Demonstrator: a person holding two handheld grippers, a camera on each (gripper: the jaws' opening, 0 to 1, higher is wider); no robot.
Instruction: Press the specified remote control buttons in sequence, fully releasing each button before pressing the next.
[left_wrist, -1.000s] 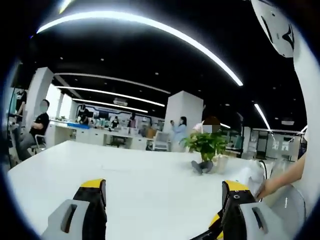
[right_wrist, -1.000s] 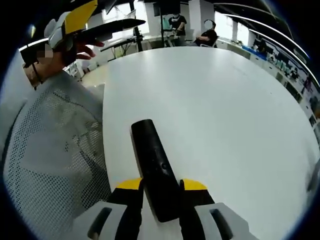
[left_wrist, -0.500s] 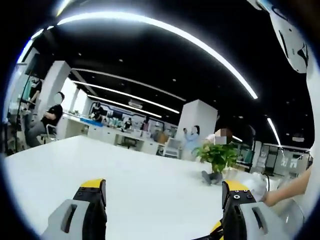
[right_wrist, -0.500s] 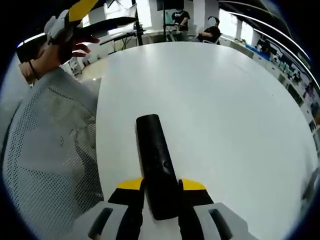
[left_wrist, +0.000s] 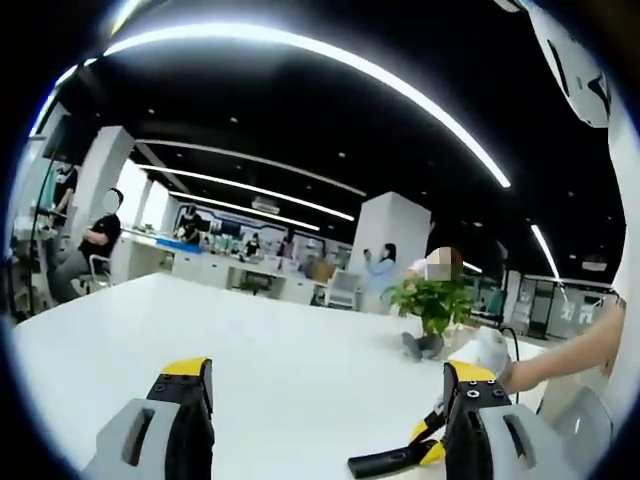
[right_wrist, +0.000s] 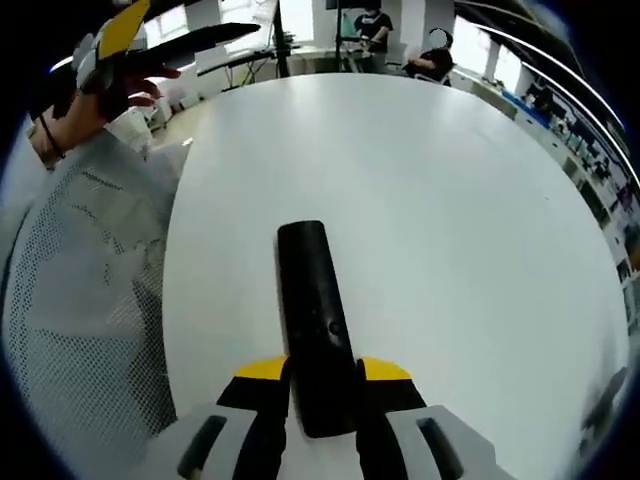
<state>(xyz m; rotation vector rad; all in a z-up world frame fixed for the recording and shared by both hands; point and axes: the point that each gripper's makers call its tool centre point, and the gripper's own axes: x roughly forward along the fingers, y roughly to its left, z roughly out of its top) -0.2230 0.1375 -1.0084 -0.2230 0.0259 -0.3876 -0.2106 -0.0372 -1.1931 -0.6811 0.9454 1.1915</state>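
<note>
Left claw (left_wrist: 325, 400) first: in the left gripper view its yellow-tipped jaws stand wide apart with nothing between them, raised over the white desk (left_wrist: 280, 350) and looking out across the office toward a potted plant (left_wrist: 432, 305); down at the lower right, the right claw (left_wrist: 432, 445) pokes in. Over to the right gripper view: right claw (right_wrist: 322, 375) is clamped on the near end of the black remote (right_wrist: 312, 310), which juts forward above the desk, buttons facing up. No button is under pressure, so I'd call this the set-up before a press. Next, the empty claw wants to swing down and bring one jaw tip onto the first button, then lift off cleanly.
</note>
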